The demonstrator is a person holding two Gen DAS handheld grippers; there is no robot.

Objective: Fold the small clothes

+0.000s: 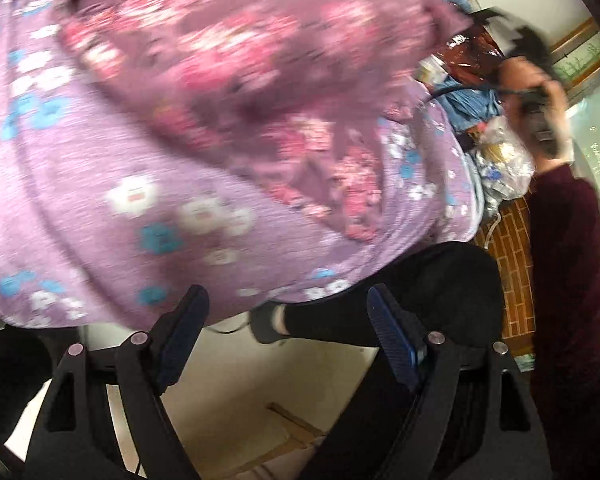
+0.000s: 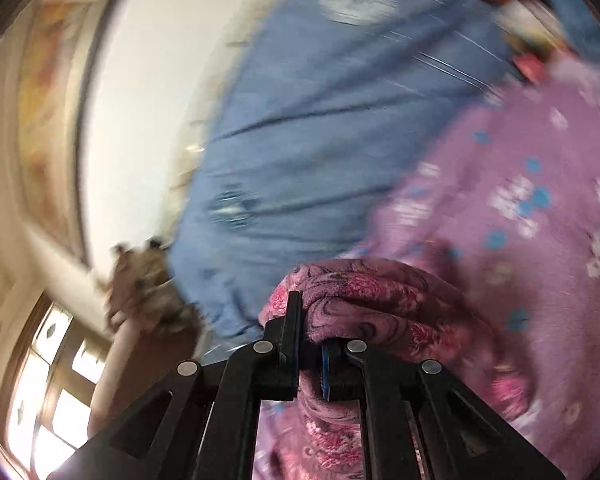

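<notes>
The mauve rose-patterned fleece garment (image 2: 380, 300), pinched at one bunched edge by the right hand-held gripper (image 2: 310, 344), could slip free, though blur hides the bite's depth, while the left hand-held gripper (image 1: 288, 336) gapes empty.

Blurry, bright daytime pictures with bent round edges

Both pictures were smeared by fast motion. The pink flowered cloth (image 1: 236, 68) and the purple sheet (image 1: 100, 200) under it looked streaky, and the blue blanket (image 2: 320, 120) was streaked too. The black gripper fingers (image 2: 294, 320) nearest the camera stayed sharp. Daylight came through the window (image 2: 60, 380) to the left of the blue blanket and glared white. The corners were dark, and straight lines curved near the edges.
</notes>
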